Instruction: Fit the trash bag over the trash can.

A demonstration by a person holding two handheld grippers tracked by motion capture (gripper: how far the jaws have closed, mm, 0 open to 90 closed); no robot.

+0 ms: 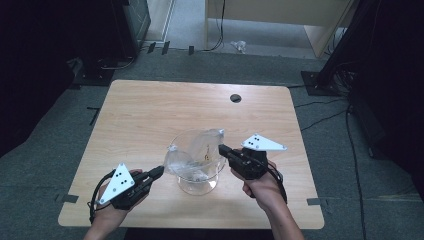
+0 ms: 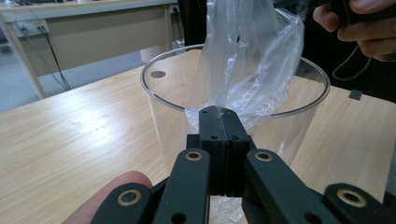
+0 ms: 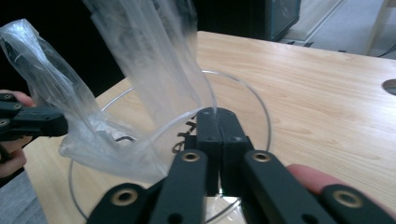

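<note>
We hold the crumpled clear plastic bag [image 1: 192, 157] in the wide clear glass bowl [image 1: 199, 186] on the tabletop [image 1: 150, 115], left tongs [image 2: 218, 114] and right tongs [image 3: 215, 114] each clamped on an opposite edge, apparently to spread it.

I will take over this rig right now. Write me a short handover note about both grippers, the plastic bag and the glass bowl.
Left gripper: shut on the clear plastic bag, at its near edge.
Right gripper: shut on the bag's opposite edge.
Glass bowl: upright on the wooden table, near its front edge; the bag stands inside it, held up between both grippers.
Done: both edges gripped.
Left: probably spreading the bag over the bowl's rim.
</note>
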